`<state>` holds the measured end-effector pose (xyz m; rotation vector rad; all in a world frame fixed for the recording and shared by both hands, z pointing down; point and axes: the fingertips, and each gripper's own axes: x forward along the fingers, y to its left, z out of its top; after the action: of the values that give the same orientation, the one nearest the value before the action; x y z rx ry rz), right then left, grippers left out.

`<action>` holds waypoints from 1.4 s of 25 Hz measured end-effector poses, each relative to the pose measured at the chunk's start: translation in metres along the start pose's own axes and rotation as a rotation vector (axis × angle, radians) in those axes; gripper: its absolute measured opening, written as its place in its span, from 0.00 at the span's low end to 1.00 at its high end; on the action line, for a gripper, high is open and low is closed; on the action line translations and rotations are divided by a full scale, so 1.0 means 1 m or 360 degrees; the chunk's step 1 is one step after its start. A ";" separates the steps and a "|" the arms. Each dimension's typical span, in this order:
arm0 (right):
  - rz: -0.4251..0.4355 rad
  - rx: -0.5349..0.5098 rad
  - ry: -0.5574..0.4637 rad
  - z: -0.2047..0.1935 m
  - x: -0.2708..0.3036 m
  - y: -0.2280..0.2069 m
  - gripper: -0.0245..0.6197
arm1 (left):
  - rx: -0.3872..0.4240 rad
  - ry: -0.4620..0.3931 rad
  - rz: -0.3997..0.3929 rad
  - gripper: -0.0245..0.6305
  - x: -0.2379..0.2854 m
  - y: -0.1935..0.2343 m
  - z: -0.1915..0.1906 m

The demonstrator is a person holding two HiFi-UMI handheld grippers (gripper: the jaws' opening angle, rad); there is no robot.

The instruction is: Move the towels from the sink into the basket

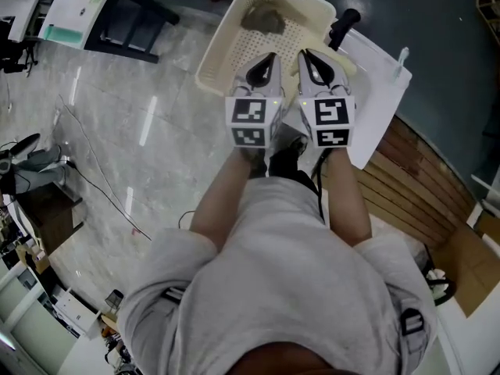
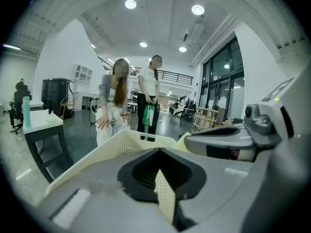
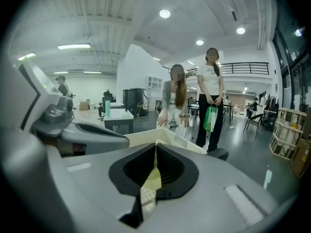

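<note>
A cream perforated basket [image 1: 223,41] stands on the floor ahead of me, with a crumpled grey-brown towel [image 1: 262,19] lying inside it at the far end. My left gripper [image 1: 268,59] and right gripper [image 1: 310,58] hang side by side over the basket's near end. Both are shut with nothing between the jaws. In the left gripper view the left gripper [image 2: 158,177] shows only a thin slit, and the basket [image 2: 124,147] fills it. The right gripper view has the right gripper [image 3: 154,169] closed the same way over the basket rim [image 3: 167,139]. The white sink unit [image 1: 379,92] lies right of the basket.
A black handle [image 1: 344,23] sticks up at the sink's far corner. Wooden slats [image 1: 414,186] lie to the right. Cables [image 1: 94,170] trail over the floor on the left. Two people [image 2: 146,101] stand beyond the basket, and a small table [image 2: 41,123] with a bottle is on the left.
</note>
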<state>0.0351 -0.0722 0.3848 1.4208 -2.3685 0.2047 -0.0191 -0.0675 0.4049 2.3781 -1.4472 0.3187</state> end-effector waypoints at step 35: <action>0.0298 -0.0048 0.0256 -0.020 0.127 0.075 0.05 | -0.0202 0.0049 0.0243 0.06 0.006 0.130 -0.009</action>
<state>-0.0797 -0.1340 0.4570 1.1241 -2.3591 0.3183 -0.1325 -0.1242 0.4371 2.1598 -1.5888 0.2903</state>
